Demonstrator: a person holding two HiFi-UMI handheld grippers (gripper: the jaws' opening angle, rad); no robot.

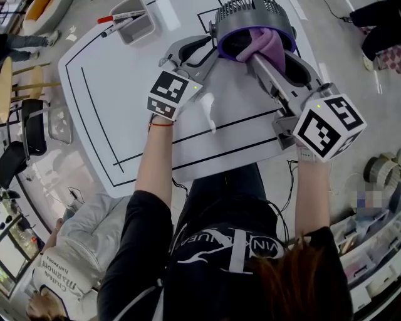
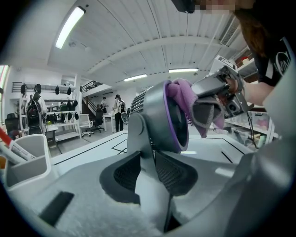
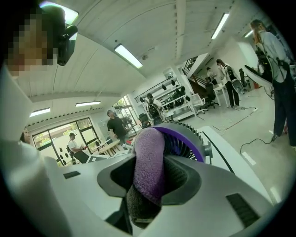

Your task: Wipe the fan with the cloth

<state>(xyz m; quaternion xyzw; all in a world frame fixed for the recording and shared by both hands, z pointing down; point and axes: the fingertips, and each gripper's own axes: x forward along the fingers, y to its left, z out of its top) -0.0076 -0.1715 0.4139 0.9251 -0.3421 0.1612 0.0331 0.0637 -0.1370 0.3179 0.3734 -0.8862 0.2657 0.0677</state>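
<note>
The left gripper (image 2: 148,173) clamps the stand of the fan (image 2: 159,115), whose ring rises just beyond its tips. The right gripper (image 3: 150,178) pinches the cloth (image 3: 149,157), which bulges past its tips against the fan's ring.

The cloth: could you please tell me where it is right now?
In the head view the cloth sits top centre, clamped in the right gripper against the purple rim of the fan.

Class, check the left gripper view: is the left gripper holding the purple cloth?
No, the left gripper clamps the fan stand; the purple cloth sits in the right gripper.
</note>
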